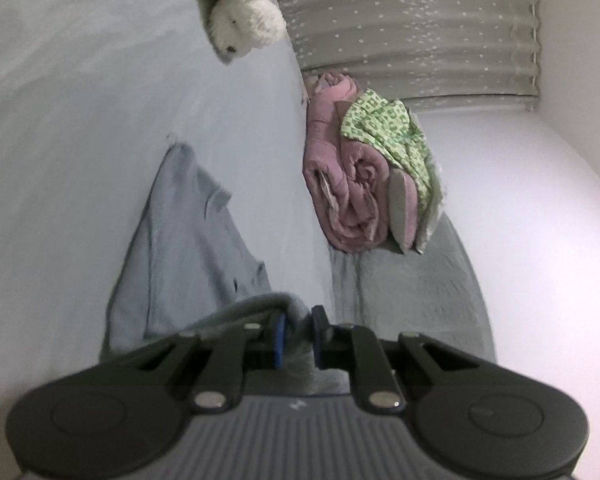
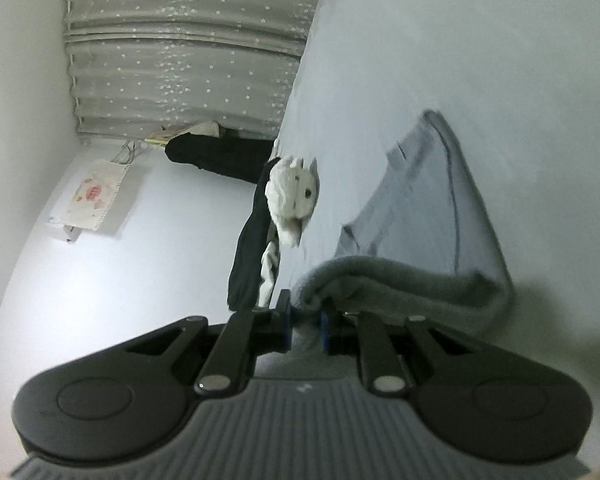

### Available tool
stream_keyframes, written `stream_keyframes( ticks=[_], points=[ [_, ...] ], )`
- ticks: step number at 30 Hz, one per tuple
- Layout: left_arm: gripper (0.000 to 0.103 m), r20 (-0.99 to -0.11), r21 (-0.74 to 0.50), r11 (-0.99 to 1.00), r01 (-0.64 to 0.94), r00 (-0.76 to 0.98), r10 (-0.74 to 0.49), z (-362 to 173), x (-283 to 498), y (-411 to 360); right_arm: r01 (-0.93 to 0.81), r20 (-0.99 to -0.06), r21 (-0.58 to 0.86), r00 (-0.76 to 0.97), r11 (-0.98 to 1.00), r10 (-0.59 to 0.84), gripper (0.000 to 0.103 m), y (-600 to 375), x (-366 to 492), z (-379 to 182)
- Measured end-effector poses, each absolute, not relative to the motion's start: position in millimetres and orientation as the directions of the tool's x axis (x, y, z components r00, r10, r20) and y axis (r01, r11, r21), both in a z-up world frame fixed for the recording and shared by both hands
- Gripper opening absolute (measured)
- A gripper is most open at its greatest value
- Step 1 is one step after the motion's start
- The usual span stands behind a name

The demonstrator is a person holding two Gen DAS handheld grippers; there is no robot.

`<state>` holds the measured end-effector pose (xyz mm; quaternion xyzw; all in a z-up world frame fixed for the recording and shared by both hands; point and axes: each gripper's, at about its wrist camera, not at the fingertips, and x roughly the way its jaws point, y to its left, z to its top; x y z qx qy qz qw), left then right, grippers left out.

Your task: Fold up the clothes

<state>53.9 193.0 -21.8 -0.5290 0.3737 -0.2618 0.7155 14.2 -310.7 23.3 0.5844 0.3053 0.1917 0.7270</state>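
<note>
Grey garment (image 1: 188,248) spread on pale bed sheet (image 1: 60,120), long axis running away from both tools. Left gripper (image 1: 299,334) and right gripper (image 2: 304,326) each pinch near hem; rolled edge (image 2: 400,280) spans between them.

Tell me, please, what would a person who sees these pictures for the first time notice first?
Most striking is the grey garment spread on the pale bed sheet, its thick hem pinched by both the left gripper and the right gripper, jaws closed on the cloth. Next comes the white plush toy at the bed's edge, then the rolled pink quilt with green patterned cloth before the star-dotted curtain.
</note>
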Motion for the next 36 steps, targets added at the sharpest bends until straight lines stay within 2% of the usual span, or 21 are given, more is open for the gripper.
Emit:
stream_keyframes(
  ticks=[12, 15, 16, 17, 18, 22, 28, 33, 35, 36],
  points=[
    [0.014, -0.43, -0.864, 0.498, -0.07, 0.619, -0.658, -48.7, 135.3, 187.5, 0.143, -0.23, 0.971, 0.791, 0.193, 0.567, 0.018, -329.6, 77.7, -24.9],
    [0.017, -0.457, -0.834, 0.547, -0.077, 0.652, -0.605, -54.5, 144.2, 189.7, 0.147, -0.225, 0.972, 0.812, 0.185, 0.538, 0.024, -334.9, 75.4, -33.5],
    [0.02, -0.455, -0.83, 0.554, -0.071, 0.661, -0.597, -55.2, 146.4, 191.5, 0.148, -0.223, 0.972, 0.819, 0.182, 0.528, 0.029, -336.7, 74.6, -36.3],
    [0.027, -0.45, -0.827, 0.558, -0.062, 0.668, -0.593, -55.2, 146.9, 193.7, 0.149, -0.222, 0.972, 0.826, 0.179, 0.518, 0.034, -338.4, 73.8, -39.2],
    [0.031, -0.445, -0.823, 0.565, -0.051, 0.675, -0.588, -54.8, 147.2, 195.4, 0.15, -0.22, 0.973, 0.833, 0.176, 0.507, 0.044, -340.2, 73.1, -42.0],
    [0.033, -0.444, -0.779, 0.627, 0.013, 0.694, -0.566, -53.0, 144.3, 194.4, 0.152, -0.221, 0.971, 0.858, 0.182, 0.463, 0.047, -346.7, 69.7, -51.3],
    [0.036, -0.461, -0.697, 0.712, 0.082, 0.71, -0.532, -58.1, 144.2, 174.0, 0.109, -0.359, 0.816, 0.865, 0.568, 0.35, 0.046, -317.1, 70.4, -27.7],
    [0.036, -0.454, -0.625, 0.77, 0.127, 0.743, -0.492, -57.7, 148.3, 154.6, 0.061, -0.397, 0.692, 0.865, 0.719, 0.308, 0.046, -289.8, 77.4, -31.4],
    [0.033, -0.459, -0.586, 0.798, 0.139, 0.755, -0.469, -57.5, 146.2, 148.4, 0.05, -0.402, 0.625, 0.876, 0.779, 0.267, 0.033, -279.7, 75.2, -29.5],
    [0.019, -0.46, -0.563, 0.814, 0.147, 0.762, -0.456, -56.6, 144.9, 144.7, 0.045, -0.403, 0.59, 0.882, 0.806, 0.246, 0.016, -274.6, 74.0, -28.5]
  ],
)
